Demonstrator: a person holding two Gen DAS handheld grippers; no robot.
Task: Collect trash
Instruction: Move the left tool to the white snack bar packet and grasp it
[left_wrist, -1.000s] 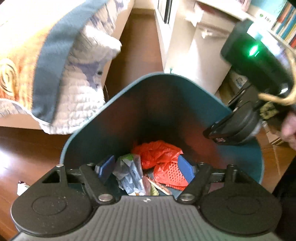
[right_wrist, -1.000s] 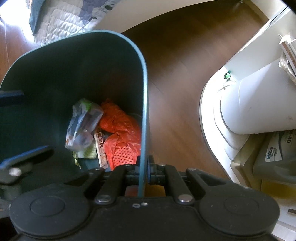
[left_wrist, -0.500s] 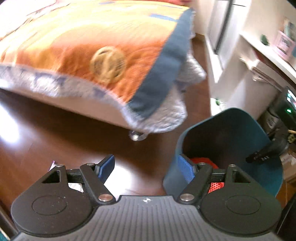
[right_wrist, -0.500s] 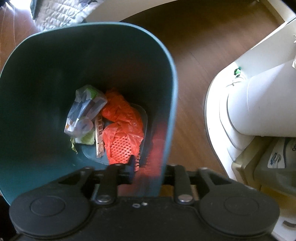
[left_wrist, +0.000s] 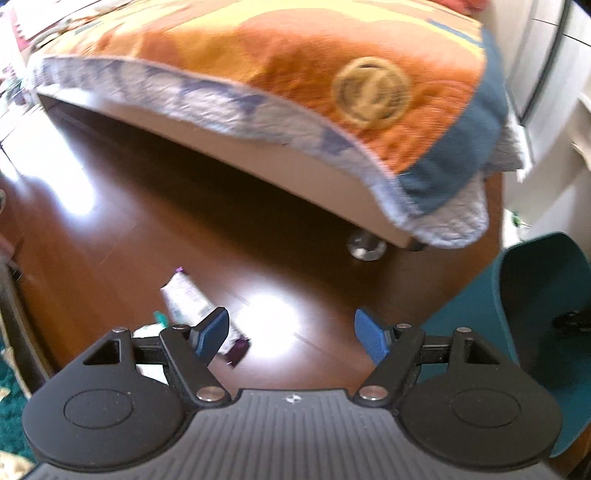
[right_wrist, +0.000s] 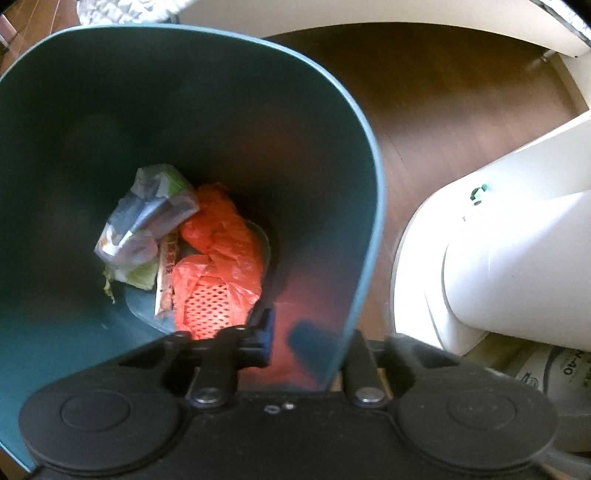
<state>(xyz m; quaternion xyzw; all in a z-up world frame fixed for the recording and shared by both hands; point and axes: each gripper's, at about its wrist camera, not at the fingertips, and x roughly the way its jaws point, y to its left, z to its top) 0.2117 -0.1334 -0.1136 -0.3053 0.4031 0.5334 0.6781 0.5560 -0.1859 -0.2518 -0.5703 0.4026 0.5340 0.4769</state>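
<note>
My left gripper (left_wrist: 291, 332) hangs open over the wooden floor with nothing between its blue fingers. A white wrapper with purple ends (left_wrist: 188, 295) lies on the floor, partly under the left fingertip. Beside it lies a small white and teal scrap (left_wrist: 149, 330). The teal trash bin (left_wrist: 476, 306) stands at the right. My right gripper (right_wrist: 286, 334) points down over the bin (right_wrist: 369, 147). Its jaws are closing astride the bin's near wall, one finger inside, with a small gap still showing. Inside lie an orange-red plastic bag (right_wrist: 221, 240), a clear bag (right_wrist: 147, 221) and a stick wrapper (right_wrist: 168, 273).
A bed with an orange and blue blanket (left_wrist: 295, 74) overhangs the floor behind the wrapper, on a round metal foot (left_wrist: 365, 247). A green rug (left_wrist: 11, 391) lies at the lower left. A white cylindrical appliance (right_wrist: 517, 258) stands right of the bin.
My left gripper swung from inside the bin out to the left over the floor, and the wrapper came into view. My right gripper let go of the bin's rim and is narrowing again.
</note>
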